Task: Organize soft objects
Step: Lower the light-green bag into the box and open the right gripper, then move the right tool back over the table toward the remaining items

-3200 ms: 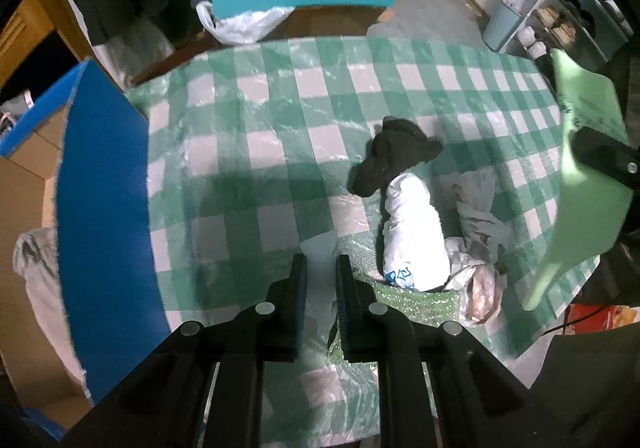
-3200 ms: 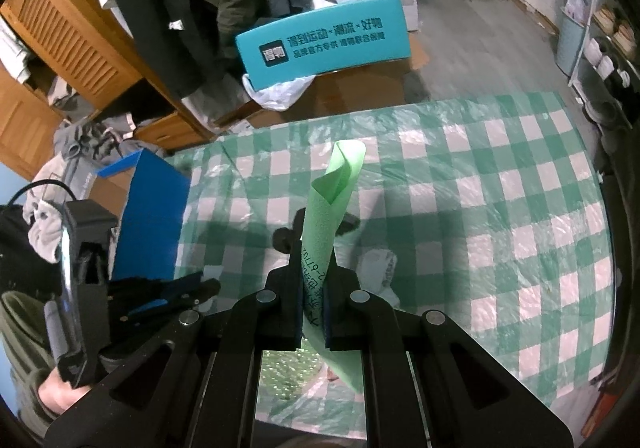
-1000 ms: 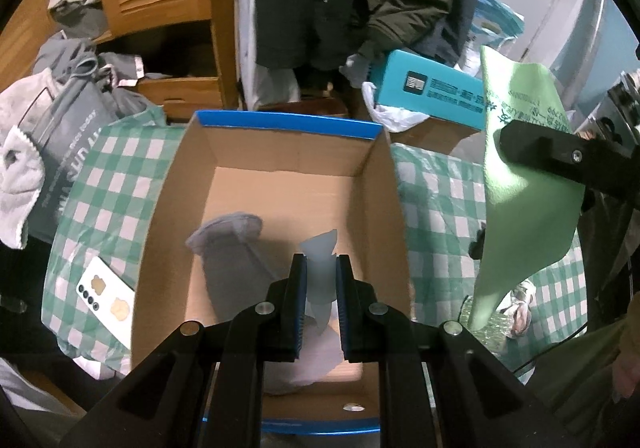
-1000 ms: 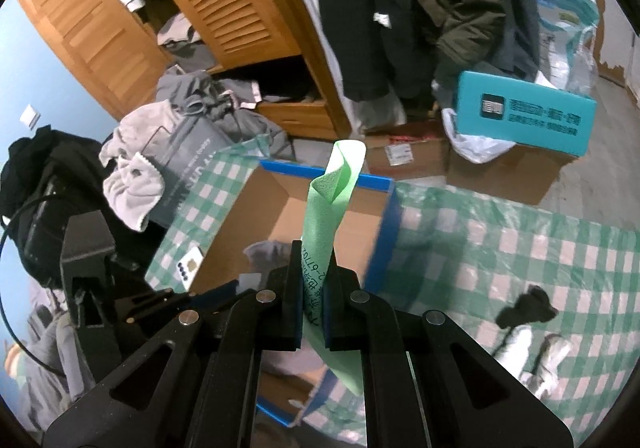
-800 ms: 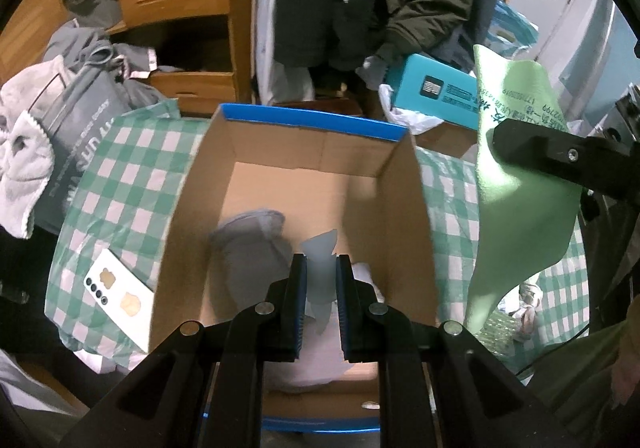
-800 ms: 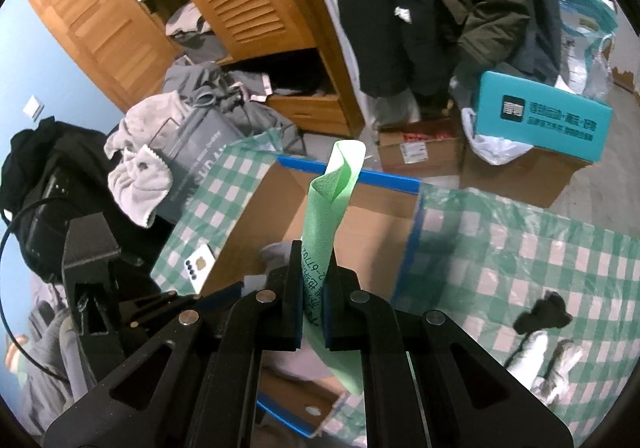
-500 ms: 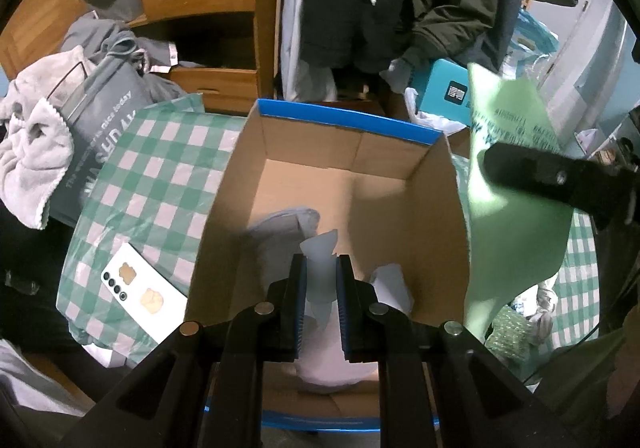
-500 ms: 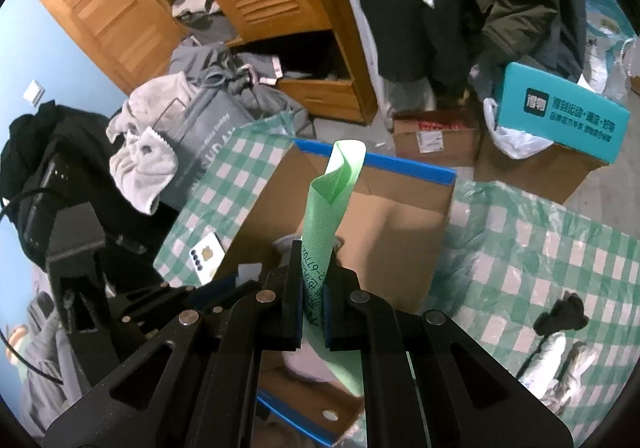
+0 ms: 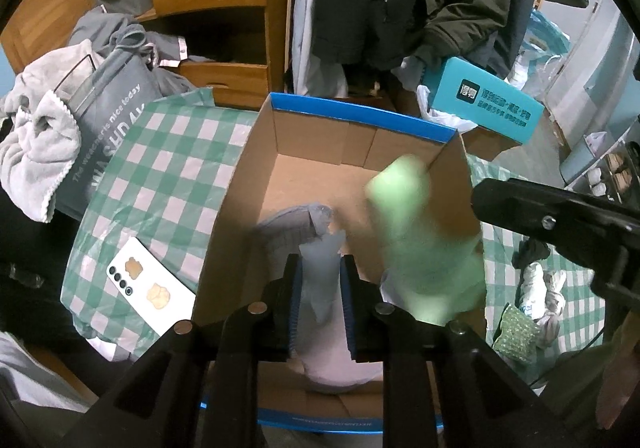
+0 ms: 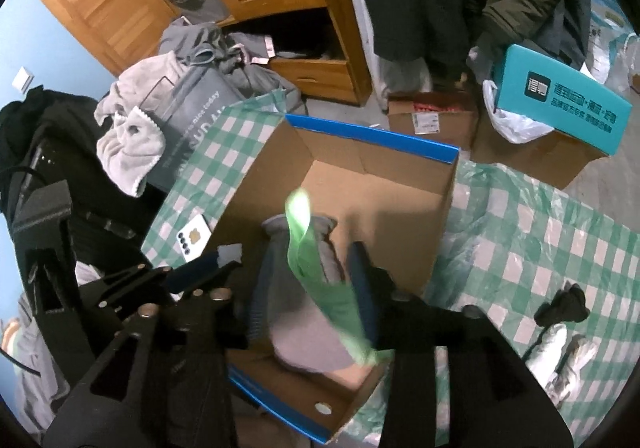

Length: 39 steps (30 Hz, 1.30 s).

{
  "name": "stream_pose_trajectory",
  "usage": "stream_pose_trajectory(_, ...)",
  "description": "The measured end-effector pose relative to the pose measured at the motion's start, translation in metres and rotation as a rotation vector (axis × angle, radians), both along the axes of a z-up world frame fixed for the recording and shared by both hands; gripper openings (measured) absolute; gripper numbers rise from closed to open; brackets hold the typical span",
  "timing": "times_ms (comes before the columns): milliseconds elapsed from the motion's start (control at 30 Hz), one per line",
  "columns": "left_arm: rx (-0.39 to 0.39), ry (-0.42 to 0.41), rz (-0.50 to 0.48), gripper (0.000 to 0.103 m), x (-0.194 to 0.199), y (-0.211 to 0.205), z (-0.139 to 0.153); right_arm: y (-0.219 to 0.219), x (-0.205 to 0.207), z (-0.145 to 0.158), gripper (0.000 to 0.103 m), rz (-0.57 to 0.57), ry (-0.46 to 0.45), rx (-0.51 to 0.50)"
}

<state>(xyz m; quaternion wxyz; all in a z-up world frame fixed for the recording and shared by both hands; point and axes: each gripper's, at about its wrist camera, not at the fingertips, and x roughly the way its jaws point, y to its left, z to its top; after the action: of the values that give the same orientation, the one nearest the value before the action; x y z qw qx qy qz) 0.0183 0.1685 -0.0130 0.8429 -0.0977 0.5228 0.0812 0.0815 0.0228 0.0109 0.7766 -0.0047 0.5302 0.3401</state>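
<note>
While right hand-held gripper (image 10: 310, 288) gapes, green cloth (image 9: 424, 248) above box (image 9: 360, 120)

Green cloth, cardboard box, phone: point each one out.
green cloth (image 9: 428, 248), left wrist view, blurred middle.
cardboard box (image 9: 360, 124), left wrist view, blue far rim.
phone (image 9: 150, 286), left wrist view, white back.

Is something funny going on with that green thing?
Yes. The green bag is a blur in mid-air above the cardboard box; the right gripper is open, so it seems to be dropping in.
</note>
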Motion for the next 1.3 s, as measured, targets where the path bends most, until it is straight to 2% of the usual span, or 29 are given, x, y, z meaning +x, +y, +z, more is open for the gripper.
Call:
stream_pose_trajectory(100,-0.002,0.003,0.005,0.020,0.001,0.000,0.000,-0.006,0.000,0.000,0.054,-0.020,-0.011,-0.014)
stream_pose_trajectory(167,0.000,-0.005,0.006,0.033,0.001,-0.002,0.001,-0.010,0.000,0.001,0.060,-0.039,-0.024,-0.031)
stream_pose_trajectory(267,0.011,-0.027,-0.005,0.039,0.000,-0.008,0.006,-0.016,0.000,0.001,0.061,-0.058,-0.045,-0.061)
stream_pose_trajectory(433,0.022,-0.020,-0.037,0.043,0.003,-0.020,0.006,-0.030,-0.001,-0.001,0.062,-0.088,-0.063,-0.094)
stream_pose_trajectory(533,0.030,-0.017,-0.050,0.054,0.004,-0.027,0.006,-0.040,0.000,-0.002,0.062,-0.112,-0.070,-0.116)
stream_pose_trajectory(900,0.040,0.008,-0.113,0.054,0.009,-0.060,0.002,-0.087,0.002,-0.013,0.063,-0.184,-0.049,-0.161)
stream_pose_trajectory(1300,0.064,0.053,-0.234,0.055,0.015,-0.120,-0.008,-0.156,0.003,-0.028,0.063,-0.289,-0.016,-0.205)
